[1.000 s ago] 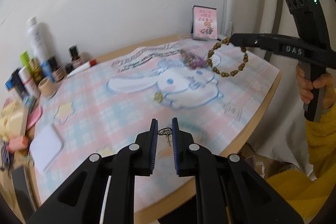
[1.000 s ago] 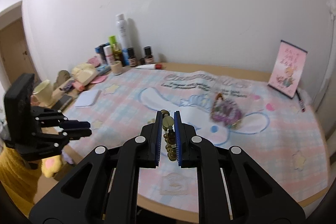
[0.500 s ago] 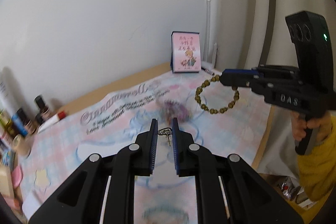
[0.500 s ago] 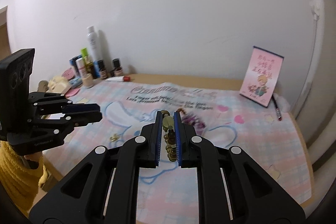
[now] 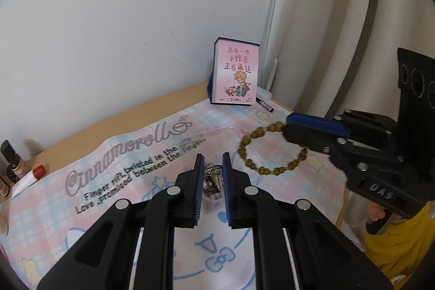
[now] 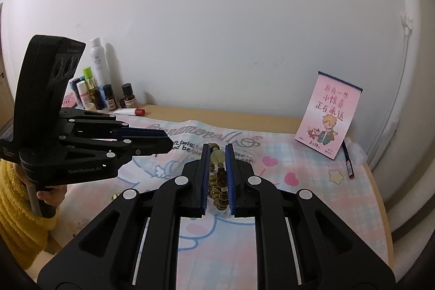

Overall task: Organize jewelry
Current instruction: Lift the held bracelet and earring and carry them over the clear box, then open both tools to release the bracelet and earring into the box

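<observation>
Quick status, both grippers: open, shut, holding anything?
Left gripper: shut on a small metal charm.
Right gripper: shut on the beaded bracelet, which hangs above the mat.

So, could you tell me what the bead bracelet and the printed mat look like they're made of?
bead bracelet: round olive-brown beads with a dull sheen, possibly polished wood or stone; the look leaves it open.
printed mat: looks like soft fabric or rubber-backed cloth, matte, lying flat with a printed pastel check pattern.
</observation>
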A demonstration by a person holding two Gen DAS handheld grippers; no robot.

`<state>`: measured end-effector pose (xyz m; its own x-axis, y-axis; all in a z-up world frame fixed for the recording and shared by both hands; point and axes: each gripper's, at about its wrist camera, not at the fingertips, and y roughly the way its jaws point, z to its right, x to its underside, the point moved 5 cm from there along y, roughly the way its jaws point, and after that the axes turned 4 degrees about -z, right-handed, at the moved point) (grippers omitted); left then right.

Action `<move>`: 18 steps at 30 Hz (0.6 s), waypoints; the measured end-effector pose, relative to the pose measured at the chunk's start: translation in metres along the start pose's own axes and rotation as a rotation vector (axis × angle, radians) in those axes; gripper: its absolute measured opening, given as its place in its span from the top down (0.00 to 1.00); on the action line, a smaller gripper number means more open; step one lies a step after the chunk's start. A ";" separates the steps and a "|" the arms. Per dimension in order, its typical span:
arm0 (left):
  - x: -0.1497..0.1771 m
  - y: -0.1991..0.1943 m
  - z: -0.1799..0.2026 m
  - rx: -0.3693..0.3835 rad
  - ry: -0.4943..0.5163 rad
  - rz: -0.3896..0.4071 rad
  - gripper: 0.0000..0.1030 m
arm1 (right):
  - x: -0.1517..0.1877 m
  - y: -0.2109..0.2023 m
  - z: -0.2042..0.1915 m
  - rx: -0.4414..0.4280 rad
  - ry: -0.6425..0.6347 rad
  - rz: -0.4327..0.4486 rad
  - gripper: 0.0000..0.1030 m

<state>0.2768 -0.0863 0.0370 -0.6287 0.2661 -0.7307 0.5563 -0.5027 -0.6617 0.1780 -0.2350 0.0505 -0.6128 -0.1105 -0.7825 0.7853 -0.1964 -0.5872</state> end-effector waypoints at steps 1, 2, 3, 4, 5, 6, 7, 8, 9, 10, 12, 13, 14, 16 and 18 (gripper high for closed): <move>-0.001 0.004 0.000 0.005 0.001 -0.003 0.87 | 0.000 0.004 0.002 0.000 0.006 -0.002 0.90; -0.002 0.008 0.002 0.007 0.010 -0.009 0.87 | 0.001 0.008 0.005 -0.001 0.014 -0.005 0.90; -0.004 0.011 0.003 0.002 0.016 -0.012 0.87 | 0.002 0.012 0.007 -0.003 0.023 -0.007 0.90; -0.005 0.016 0.004 -0.004 0.016 -0.016 0.87 | 0.002 0.016 0.009 -0.006 0.032 -0.010 0.90; -0.006 0.020 0.005 -0.007 0.019 -0.021 0.87 | 0.004 0.021 0.012 -0.011 0.043 -0.019 0.90; -0.006 0.023 0.006 -0.012 0.023 -0.025 0.87 | 0.005 0.023 0.013 -0.016 0.058 -0.021 0.90; -0.007 0.026 0.006 -0.020 0.025 -0.025 0.87 | 0.006 0.026 0.014 -0.024 0.069 -0.025 0.90; -0.006 0.029 0.008 -0.024 0.036 -0.027 0.87 | 0.007 0.029 0.015 -0.031 0.071 -0.031 0.90; -0.005 0.032 0.009 -0.025 0.049 -0.037 0.87 | 0.008 0.030 0.016 -0.026 0.072 -0.030 0.90; -0.004 0.035 0.010 -0.029 0.056 -0.042 0.87 | 0.008 0.031 0.017 -0.021 0.070 -0.030 0.90; -0.002 0.042 0.010 -0.043 0.066 -0.058 0.87 | 0.010 0.032 0.019 -0.023 0.071 -0.030 0.90; -0.001 0.044 0.010 -0.044 0.068 -0.063 0.87 | 0.011 0.033 0.021 -0.023 0.076 -0.034 0.90; -0.001 0.046 0.010 -0.048 0.070 -0.065 0.87 | 0.012 0.034 0.022 -0.024 0.078 -0.037 0.90; -0.001 0.050 0.010 -0.052 0.076 -0.068 0.87 | 0.014 0.037 0.024 -0.024 0.083 -0.041 0.90; -0.002 0.054 0.010 -0.058 0.083 -0.074 0.87 | 0.016 0.041 0.026 -0.028 0.088 -0.047 0.90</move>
<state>0.3025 -0.1223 0.0046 -0.6235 0.3692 -0.6892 0.5417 -0.4316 -0.7213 0.1980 -0.2696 0.0197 -0.6399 -0.0154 -0.7683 0.7587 -0.1717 -0.6285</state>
